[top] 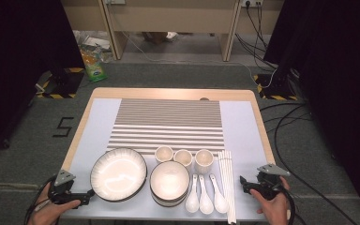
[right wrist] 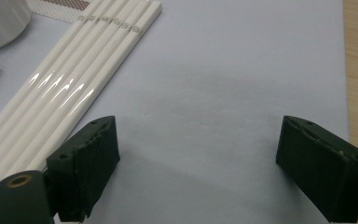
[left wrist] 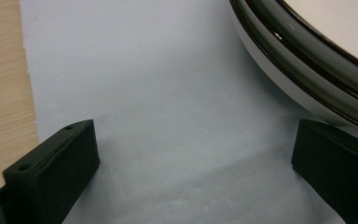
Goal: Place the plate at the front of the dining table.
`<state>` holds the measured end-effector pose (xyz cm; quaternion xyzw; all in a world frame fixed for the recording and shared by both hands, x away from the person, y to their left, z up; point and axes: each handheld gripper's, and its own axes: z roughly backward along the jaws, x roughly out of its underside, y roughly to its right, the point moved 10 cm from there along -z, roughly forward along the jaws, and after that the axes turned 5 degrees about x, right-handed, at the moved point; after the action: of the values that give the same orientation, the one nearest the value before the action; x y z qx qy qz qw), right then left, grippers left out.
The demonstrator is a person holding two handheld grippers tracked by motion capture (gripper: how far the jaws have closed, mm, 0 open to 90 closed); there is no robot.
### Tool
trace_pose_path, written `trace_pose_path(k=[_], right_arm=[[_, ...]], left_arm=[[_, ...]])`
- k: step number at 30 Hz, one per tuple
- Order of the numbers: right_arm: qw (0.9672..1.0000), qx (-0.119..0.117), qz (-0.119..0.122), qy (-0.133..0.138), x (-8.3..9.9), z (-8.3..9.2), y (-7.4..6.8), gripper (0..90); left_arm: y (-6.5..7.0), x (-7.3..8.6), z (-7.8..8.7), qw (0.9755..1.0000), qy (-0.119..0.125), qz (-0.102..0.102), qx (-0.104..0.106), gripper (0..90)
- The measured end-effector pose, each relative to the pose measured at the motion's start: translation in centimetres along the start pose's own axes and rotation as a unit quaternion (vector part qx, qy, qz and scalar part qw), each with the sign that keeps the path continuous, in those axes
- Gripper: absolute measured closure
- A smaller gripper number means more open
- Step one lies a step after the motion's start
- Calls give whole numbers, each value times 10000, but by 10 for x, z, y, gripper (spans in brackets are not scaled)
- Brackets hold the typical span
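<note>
White tableware is lined up along the near side of a pale blue mat (top: 98,122): a large dark-rimmed plate (top: 118,174), a bowl (top: 169,182), three small cups (top: 183,157), three spoons (top: 206,197) and several white chopsticks (top: 227,183). At the near left corner my left gripper (top: 85,195) is open, its jaws wide apart over bare mat. In the left gripper view (left wrist: 193,140) the plate's rim (left wrist: 307,70) lies just beyond the right jaw. My right gripper (top: 244,182) is open at the near right. The right gripper view (right wrist: 198,135) has the chopsticks (right wrist: 74,74) beside its left jaw.
A striped placemat (top: 168,124) covers the middle and far part of the table. The wooden table edge (top: 262,126) frames the mat. Cables (top: 290,126) trail over the floor to the right, and a desk (top: 173,23) stands beyond.
</note>
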<state>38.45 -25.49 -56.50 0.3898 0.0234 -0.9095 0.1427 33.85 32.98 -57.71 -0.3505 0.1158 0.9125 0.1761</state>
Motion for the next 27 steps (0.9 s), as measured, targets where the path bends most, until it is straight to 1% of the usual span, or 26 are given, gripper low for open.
trace_pose_path(k=[8, 11, 12, 14, 15, 16, 17, 18, 19, 22, 23, 24, 25, 27], right_arm=[[10000, -4, -4, -10, 0, 0, 0, 131], [10000, 1, -8, -19, 0, 0, 0, 132], [10000, -15, -4, -9, 0, 0, 0, 134], [10000, -57, -50, 39, -1, 1, 1, 168], [10000, -57, -50, 39, -1, 1, 1, 168], [9999, -89, -52, 62, -2, 2, 1, 171], [9999, -90, -59, 121, -4, 3, 2, 171], [9998, -89, -86, 151, -5, 3, 2, 170], [9998, -105, -92, 168, -6, 5, 2, 170], [9996, -142, -73, 223, -8, 6, 2, 170], [9994, -196, -46, 269, -9, 8, 0, 170], [9994, -196, -46, 269, -9, 8, 0, 170], [9994, -225, -60, 268, -10, 9, 0, 170], [9995, -207, -52, 246, -9, 8, 0, 171]], left_arm=[[0, 0, 0, 10000, -1, -3, -4, 0], [1, 0, 1, 10000, -3, -2, -41, 0], [1, 0, 1, 10000, -15, -12, -51, 4], [2, -1, 3, 10000, -20, -57, -36, 31], [2, -1, 3, 10000, -20, -57, -36, 55], [4, -1, 4, 10000, -11, -73, 24, 55], [6, -2, 6, 9999, 0, -117, 59, 114], [6, -2, 6, 9999, 0, -117, 59, 154], [6, -2, 10, 9999, 2, -138, 83, 154], [5, -2, 14, 9999, 40, -125, 67, 153], [4, -2, 20, 9999, 75, -119, 75, 150], [4, -2, 20, 9999, 75, -119, 75, 149], [4, -2, 23, 9998, 115, -119, 77, 149], [4, -5, 32, 9997, 220, -91, 99, 148]])
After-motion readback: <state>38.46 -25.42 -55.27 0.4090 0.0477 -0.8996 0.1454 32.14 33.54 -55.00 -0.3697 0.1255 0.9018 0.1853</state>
